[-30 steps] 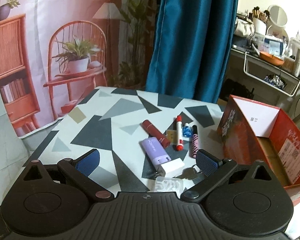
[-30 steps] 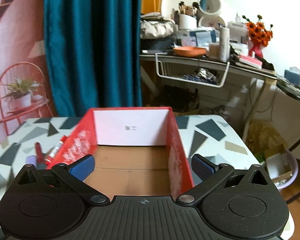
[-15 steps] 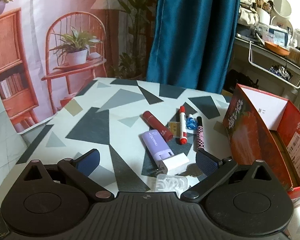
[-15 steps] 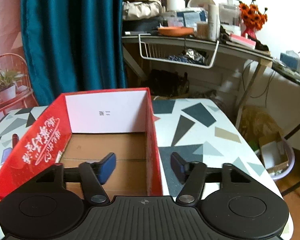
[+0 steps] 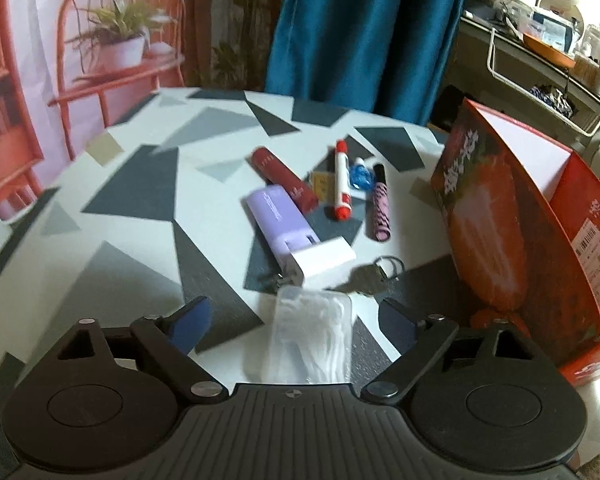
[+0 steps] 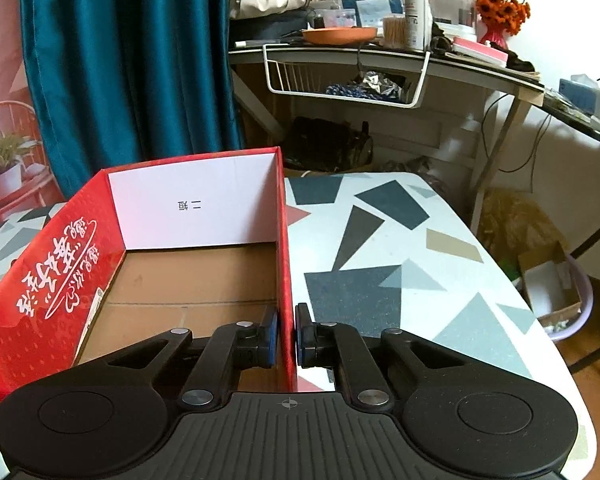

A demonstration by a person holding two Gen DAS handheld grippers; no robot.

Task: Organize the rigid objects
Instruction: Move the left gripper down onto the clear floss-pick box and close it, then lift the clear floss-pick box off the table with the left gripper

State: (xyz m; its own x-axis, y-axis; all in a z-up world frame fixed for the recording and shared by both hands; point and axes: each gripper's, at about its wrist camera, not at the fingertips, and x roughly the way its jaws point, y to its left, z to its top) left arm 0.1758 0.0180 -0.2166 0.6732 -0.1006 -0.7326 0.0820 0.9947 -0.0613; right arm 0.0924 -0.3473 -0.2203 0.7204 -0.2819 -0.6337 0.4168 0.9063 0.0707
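Observation:
My left gripper (image 5: pixel 296 322) is open, low over a clear plastic case of white floss picks (image 5: pixel 310 340) lying between its fingers. Beyond it lie a lilac case (image 5: pixel 278 218), a white block (image 5: pixel 324 260), keys on a ring (image 5: pixel 374 274), a dark red tube (image 5: pixel 284 178), a red-capped marker (image 5: pixel 342 188), a small blue bottle (image 5: pixel 360 174) and a pink patterned pen (image 5: pixel 381 210). My right gripper (image 6: pixel 287 334) is shut on the right wall of the open red cardboard box (image 6: pixel 285 240), whose brown floor is bare. The box also shows in the left wrist view (image 5: pixel 496 216).
The table (image 6: pixel 400 264) has a white top with grey and dark triangles. A blue curtain (image 5: pixel 364 32) hangs behind it. A cluttered shelf with a wire basket (image 6: pixel 340 76) stands at the back right, and a lilac basin (image 6: pixel 560 304) sits on the floor.
My right gripper has closed its fingers onto the box's right wall. My left gripper has moved forward and down, bringing the clear floss case between its open fingers.

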